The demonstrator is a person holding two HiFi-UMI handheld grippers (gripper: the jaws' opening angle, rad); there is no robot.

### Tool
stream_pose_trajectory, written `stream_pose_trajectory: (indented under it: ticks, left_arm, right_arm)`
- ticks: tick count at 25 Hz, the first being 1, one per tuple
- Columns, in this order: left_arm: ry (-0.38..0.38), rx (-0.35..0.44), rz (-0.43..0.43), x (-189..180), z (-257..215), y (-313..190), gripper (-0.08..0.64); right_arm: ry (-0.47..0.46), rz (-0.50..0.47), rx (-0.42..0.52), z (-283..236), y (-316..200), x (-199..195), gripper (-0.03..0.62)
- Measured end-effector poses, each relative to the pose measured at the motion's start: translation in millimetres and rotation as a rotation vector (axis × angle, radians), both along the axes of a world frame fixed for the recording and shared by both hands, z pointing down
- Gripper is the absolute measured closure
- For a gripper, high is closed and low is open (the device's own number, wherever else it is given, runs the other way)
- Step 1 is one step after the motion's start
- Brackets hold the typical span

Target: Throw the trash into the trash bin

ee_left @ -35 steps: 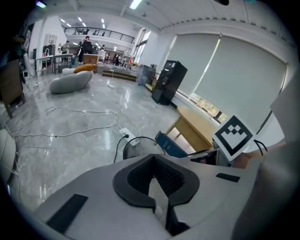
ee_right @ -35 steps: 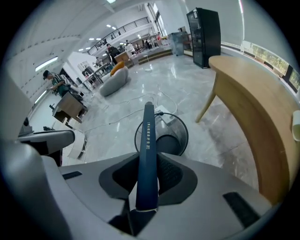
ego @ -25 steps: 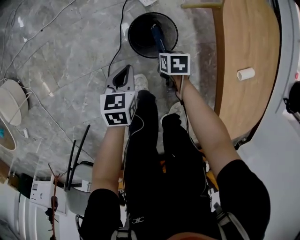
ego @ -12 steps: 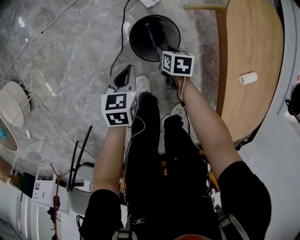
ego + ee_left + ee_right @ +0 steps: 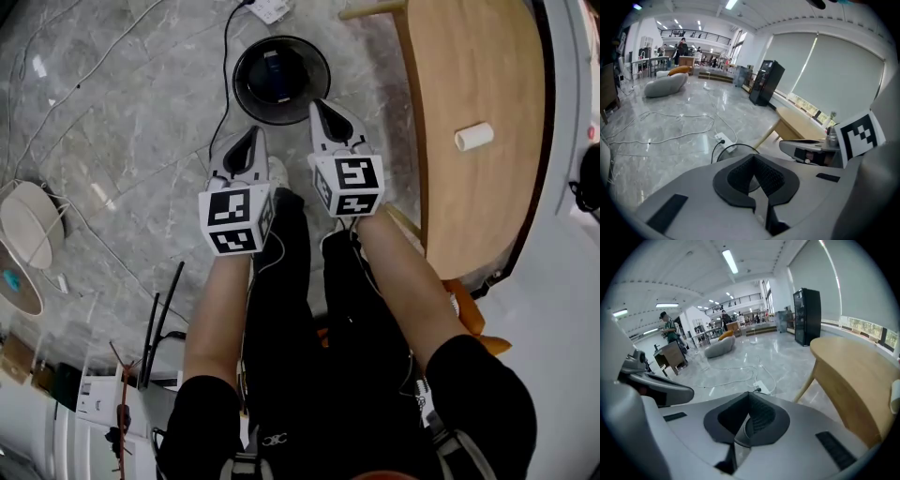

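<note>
The left gripper (image 5: 250, 139) hangs closed and empty, near the black trash bin (image 5: 240, 94), where dark blue trash (image 5: 274, 77) lies inside. The right gripper (image 5: 321, 112), alongside, has just closed on nothing. A white roll (image 5: 473, 137) lies on the wooden table (image 5: 469, 216).

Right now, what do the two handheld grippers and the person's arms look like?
Both the left gripper and right gripper are light grey tapering shells with black ribbed pads inside. Each carries a white cube printed with black square markers. The person wears black short sleeves and dark trousers.
</note>
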State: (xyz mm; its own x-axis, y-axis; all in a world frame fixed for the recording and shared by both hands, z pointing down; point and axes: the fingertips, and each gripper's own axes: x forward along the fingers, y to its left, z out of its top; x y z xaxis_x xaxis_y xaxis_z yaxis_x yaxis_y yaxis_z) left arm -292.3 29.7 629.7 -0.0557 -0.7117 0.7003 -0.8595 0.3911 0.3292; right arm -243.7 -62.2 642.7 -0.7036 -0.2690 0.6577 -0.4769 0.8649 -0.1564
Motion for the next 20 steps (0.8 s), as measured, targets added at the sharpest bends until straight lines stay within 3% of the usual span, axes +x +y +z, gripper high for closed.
stream_pose_trajectory:
  ticks: [6, 11, 15, 20]
  left_arm:
    - [-0.037, 0.1, 0.042, 33, -55, -40, 0.548]
    - [-0.059, 0.17, 0.13, 85, -100, -75, 0.548]
    - [-0.067, 0.203, 0.225, 142, -127, -101, 0.546]
    - [-0.054, 0.236, 0.317, 211, -148, -138, 0.548]
  right_arm:
    - [-0.169, 0.132, 0.085, -93, -31, 43, 0.581]
    - [-0.267, 0.302, 0.175, -165, -70, 113, 0.581]
    - [-0.28, 0.436, 0.23, -198, -98, 187, 0.581]
    - [-0.219, 0.617, 0.262, -200, -128, 285, 0.581]
